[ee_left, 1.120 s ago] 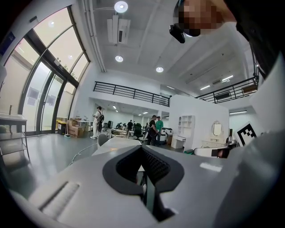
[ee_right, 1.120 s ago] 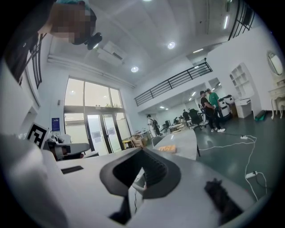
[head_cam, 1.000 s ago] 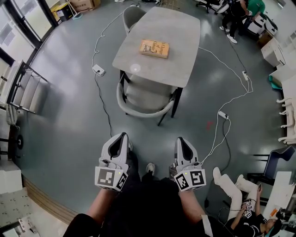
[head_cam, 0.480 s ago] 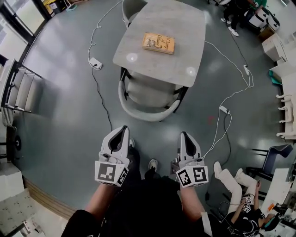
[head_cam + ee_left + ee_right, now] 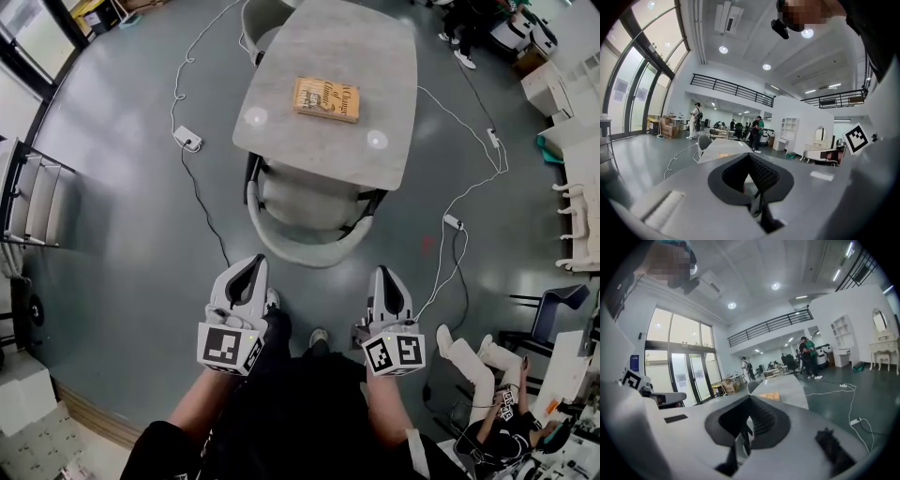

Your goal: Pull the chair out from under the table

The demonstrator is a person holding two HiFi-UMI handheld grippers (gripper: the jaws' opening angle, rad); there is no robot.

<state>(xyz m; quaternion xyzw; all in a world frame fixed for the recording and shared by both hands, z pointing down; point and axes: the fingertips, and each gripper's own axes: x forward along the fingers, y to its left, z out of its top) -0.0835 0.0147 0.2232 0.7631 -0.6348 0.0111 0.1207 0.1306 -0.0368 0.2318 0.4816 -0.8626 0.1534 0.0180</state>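
A pale grey chair [image 5: 305,246] with a curved back is tucked under the near end of a light stone-topped table [image 5: 375,103]. An orange book [image 5: 325,97] lies on the tabletop. My left gripper [image 5: 249,272] and right gripper [image 5: 386,281] are held side by side in front of my body, both shut and empty, a short way short of the chair's back. In both gripper views the jaws are together and the table [image 5: 723,146] with the book [image 5: 770,396] shows ahead.
White cables and power strips [image 5: 187,139] trail over the grey floor on both sides of the table. A second chair [image 5: 255,21] stands at the far end. A metal rack [image 5: 37,202] is at the left. A seated person [image 5: 487,384] is at the lower right; others stand far off.
Both grippers and I have moved forward towards the table; the chair and table now sit nearer and lower in the head view. Both grippers stayed shut.
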